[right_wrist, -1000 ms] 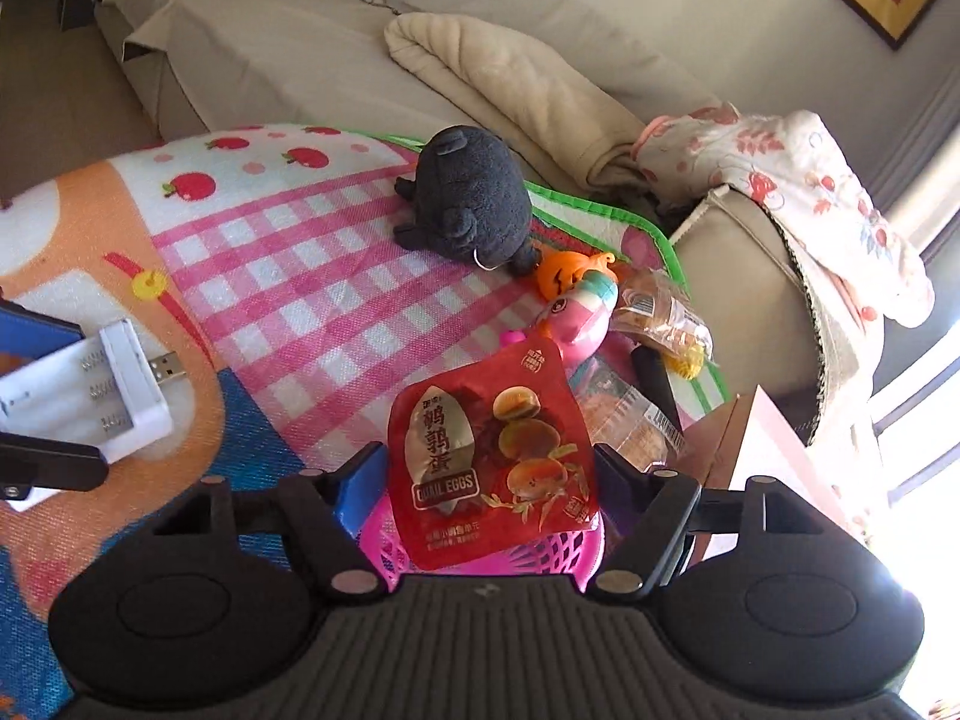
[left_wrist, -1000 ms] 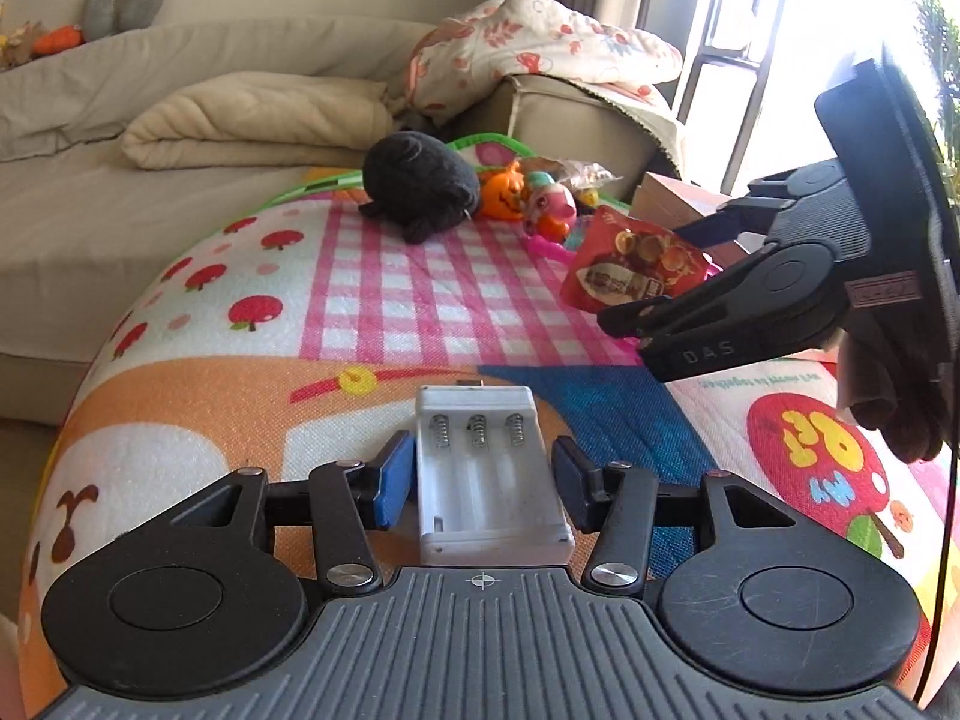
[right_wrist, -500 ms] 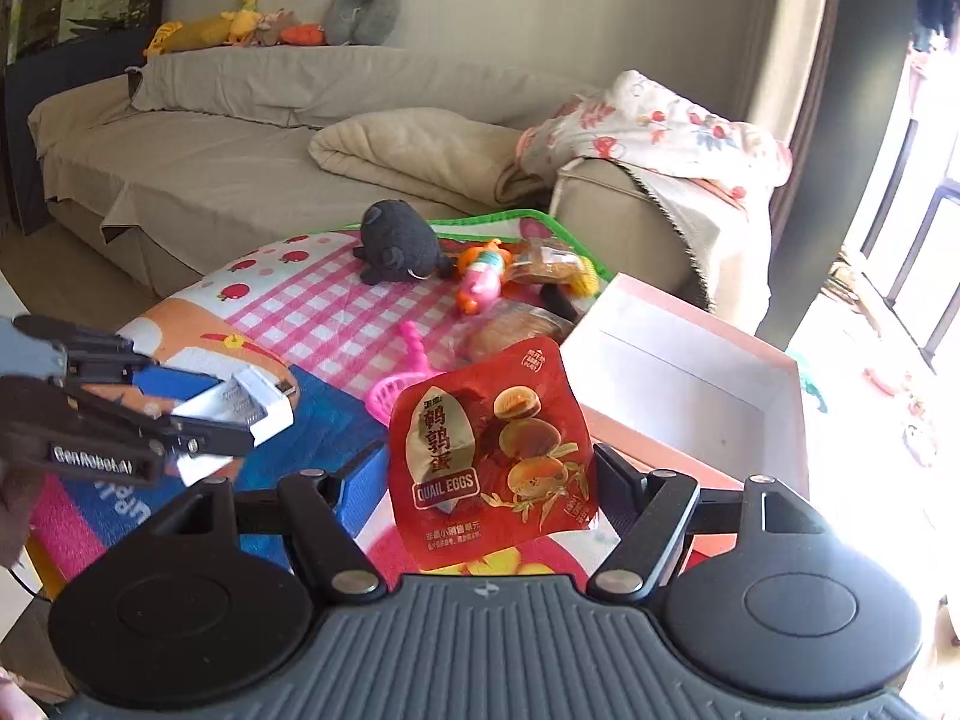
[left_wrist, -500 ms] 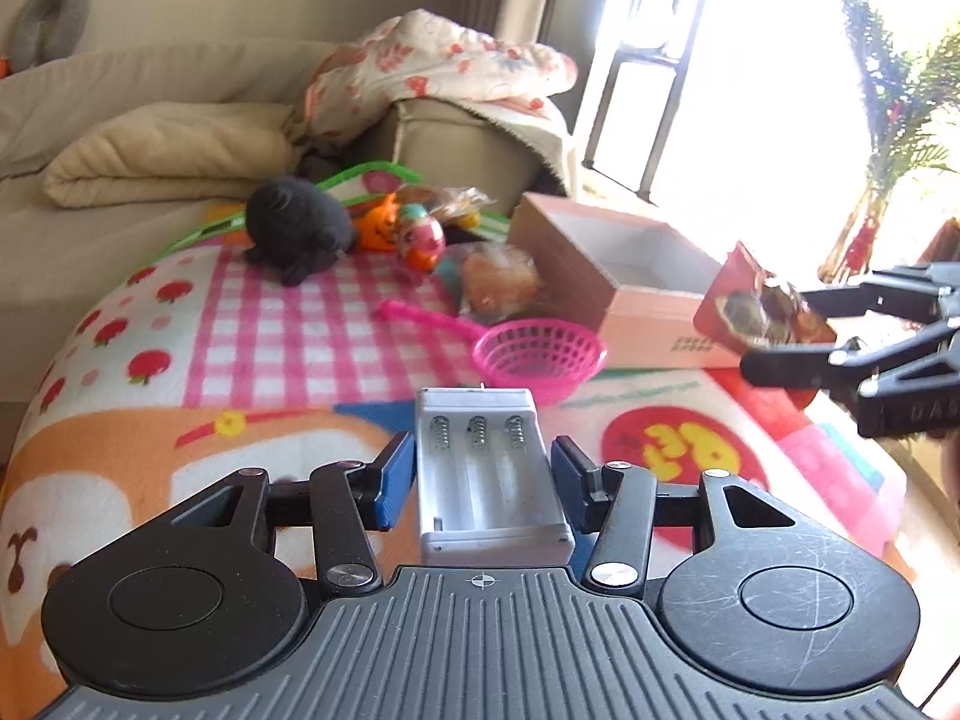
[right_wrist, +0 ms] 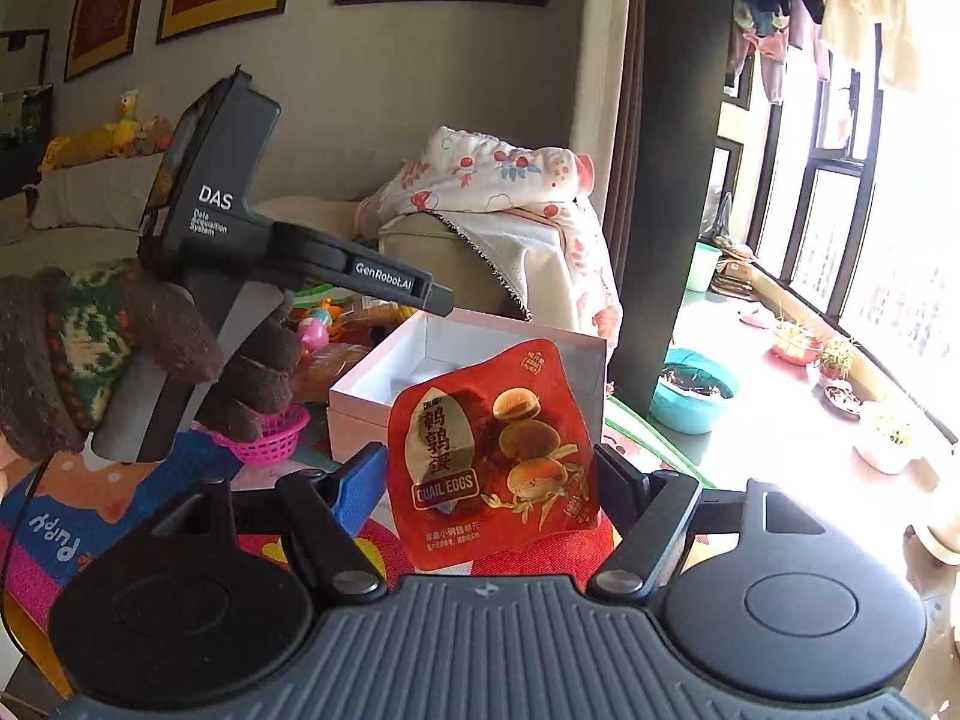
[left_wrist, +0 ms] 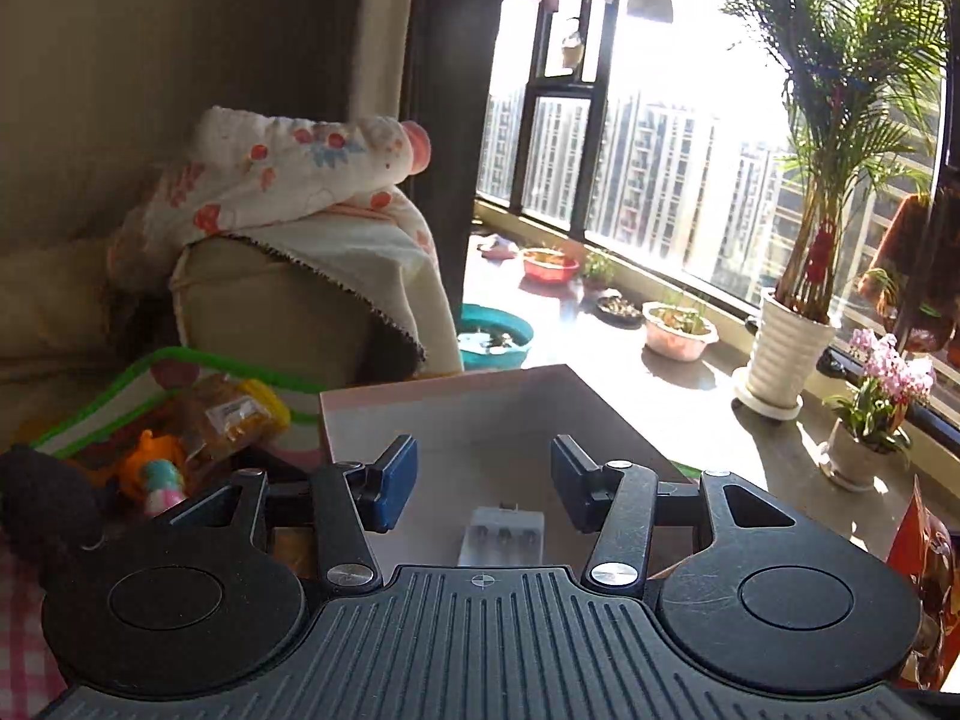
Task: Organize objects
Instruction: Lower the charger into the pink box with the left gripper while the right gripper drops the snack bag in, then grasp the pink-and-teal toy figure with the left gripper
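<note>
My left gripper [left_wrist: 483, 483] is open and hangs over the pink box [left_wrist: 432, 399]. The white battery holder [left_wrist: 503, 537] lies loose on the box floor below the fingers. My right gripper [right_wrist: 489, 474] is shut on a red quail-egg snack packet [right_wrist: 492, 456] and holds it up in front of the same pink box [right_wrist: 360, 399]. The left gripper's body [right_wrist: 288, 258] shows in the right wrist view, reaching over the box's left edge. The packet's edge shows at the far right of the left wrist view [left_wrist: 924, 546].
A pink basket [right_wrist: 270, 432], toys [left_wrist: 162, 468], a snack bag [left_wrist: 234, 414] and a black plush [left_wrist: 42, 510] lie on the play mat left of the box. A sofa arm with a floral blanket [left_wrist: 312, 192] stands behind. Plant pots [left_wrist: 786, 354] line the window.
The left gripper moved over the pink box, opened and let go of the battery holder, which now lies inside. The right gripper carried the packet closer to the box.
</note>
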`<state>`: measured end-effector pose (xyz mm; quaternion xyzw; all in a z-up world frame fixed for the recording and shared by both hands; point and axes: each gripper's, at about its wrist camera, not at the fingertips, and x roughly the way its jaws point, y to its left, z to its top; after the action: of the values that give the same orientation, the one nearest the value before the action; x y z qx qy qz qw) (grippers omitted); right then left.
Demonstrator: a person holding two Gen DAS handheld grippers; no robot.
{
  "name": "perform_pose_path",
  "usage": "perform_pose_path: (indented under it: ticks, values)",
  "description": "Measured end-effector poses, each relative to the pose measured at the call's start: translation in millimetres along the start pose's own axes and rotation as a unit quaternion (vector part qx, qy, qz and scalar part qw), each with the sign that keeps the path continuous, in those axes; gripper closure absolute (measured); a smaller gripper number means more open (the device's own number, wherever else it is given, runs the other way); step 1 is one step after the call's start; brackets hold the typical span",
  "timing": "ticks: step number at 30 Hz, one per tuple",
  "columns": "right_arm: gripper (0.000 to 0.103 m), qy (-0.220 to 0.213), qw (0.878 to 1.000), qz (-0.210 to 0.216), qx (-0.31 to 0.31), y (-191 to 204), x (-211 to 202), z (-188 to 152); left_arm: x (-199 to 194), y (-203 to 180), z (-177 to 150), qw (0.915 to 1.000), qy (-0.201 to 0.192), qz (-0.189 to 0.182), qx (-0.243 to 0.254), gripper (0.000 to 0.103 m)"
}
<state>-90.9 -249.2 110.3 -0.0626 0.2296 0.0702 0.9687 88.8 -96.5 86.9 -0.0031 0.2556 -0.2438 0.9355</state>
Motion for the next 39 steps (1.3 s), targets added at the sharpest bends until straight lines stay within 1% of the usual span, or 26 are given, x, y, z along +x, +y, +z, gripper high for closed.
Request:
perform_pose_path:
  ticks: [2, 3, 6, 9, 12, 14, 15, 16, 17, 18, 20, 22, 24, 26, 29, 31, 32, 34, 35, 36, 38, 39]
  values:
    - [0.029, 0.003, 1.000, 0.006, 0.005, -8, 7, 1, -6, 2, -4, 0.9997, -0.001, -0.007, -0.024, 0.048]
    - [0.029, 0.006, 1.000, 0.008, 0.007, -11, 12, 3, -11, 4, -6, 0.9996, -0.003, -0.006, -0.027, 0.048]
    - [0.029, 0.009, 1.000, 0.019, 0.015, -20, 24, 10, -39, 7, -9, 0.9996, -0.017, 0.006, -0.023, 0.048]
    - [0.029, 0.006, 0.999, 0.037, 0.023, -27, 39, 25, -73, 15, -19, 0.9990, -0.018, 0.033, -0.024, 0.048]
    - [0.029, 0.001, 0.998, 0.051, 0.036, -31, 66, 55, -97, 26, -32, 0.9967, -0.009, 0.073, -0.034, 0.048]
    - [0.029, 0.003, 0.997, 0.059, 0.050, -31, 88, 76, -107, 33, -41, 0.9944, 0.000, 0.093, -0.050, 0.048]
    - [0.025, 0.002, 0.996, 0.070, 0.059, -32, 101, 85, -110, 37, -47, 0.9932, 0.006, 0.100, -0.059, 0.048]
    - [0.015, 0.006, 0.994, 0.084, 0.066, -32, 111, 92, -112, 41, -52, 0.9920, 0.014, 0.106, -0.068, 0.048]
    - [0.010, 0.015, 0.993, 0.093, 0.078, -33, 121, 96, -115, 44, -58, 0.9906, 0.024, 0.111, -0.076, 0.048]
    - [0.005, 0.017, 0.992, 0.088, 0.089, -33, 125, 97, -118, 47, -64, 0.9893, 0.034, 0.116, -0.082, 0.048]
    - [0.005, 0.018, 0.992, 0.082, 0.089, -32, 127, 90, -122, 54, -75, 0.9869, 0.051, 0.123, -0.091, 0.048]
    - [0.001, 0.019, 0.994, 0.067, 0.082, -30, 120, 76, -125, 62, -86, 0.9847, 0.064, 0.124, -0.104, 0.048]
    - [0.000, 0.026, 0.996, 0.049, 0.067, -25, 114, 58, -125, 71, -94, 0.9822, 0.072, 0.121, -0.124, 0.048]
    - [0.000, 0.039, 0.998, 0.031, 0.047, -17, 107, 38, -122, 81, -99, 0.9785, 0.076, 0.111, -0.156, 0.048]
    - [0.000, 0.060, 0.998, 0.017, 0.019, 0, 99, 12, -117, 95, -102, 0.9717, 0.065, 0.079, -0.213, 0.048]
    - [0.000, 0.069, 0.998, 0.015, -0.001, 15, 93, -3, -114, 102, -99, 0.9681, 0.051, 0.061, -0.238, 0.048]
    - [0.000, 0.074, 0.997, 0.010, -0.011, 25, 91, -10, -111, 105, -96, 0.9673, 0.043, 0.060, -0.243, 0.048]
    - [0.000, 0.078, 0.997, 0.005, -0.020, 40, 90, -19, -105, 112, -88, 0.9661, 0.029, 0.074, -0.246, 0.049]
    - [0.000, 0.079, 0.997, 0.005, -0.021, 45, 90, -22, -102, 116, -82, 0.9662, 0.024, 0.076, -0.245, 0.049]
    - [0.000, 0.080, 0.997, 0.004, -0.022, 52, 91, -26, -98, 118, -76, 0.9680, 0.017, 0.068, -0.241, 0.049]
    - [0.000, 0.081, 0.996, -0.002, -0.028, 64, 95, -32, -89, 122, -63, 0.9753, 0.004, 0.051, -0.215, 0.049]
    - [0.000, 0.081, 0.996, -0.008, -0.032, 69, 97, -35, -84, 123, -56, 0.9788, 0.002, 0.051, -0.198, 0.049]
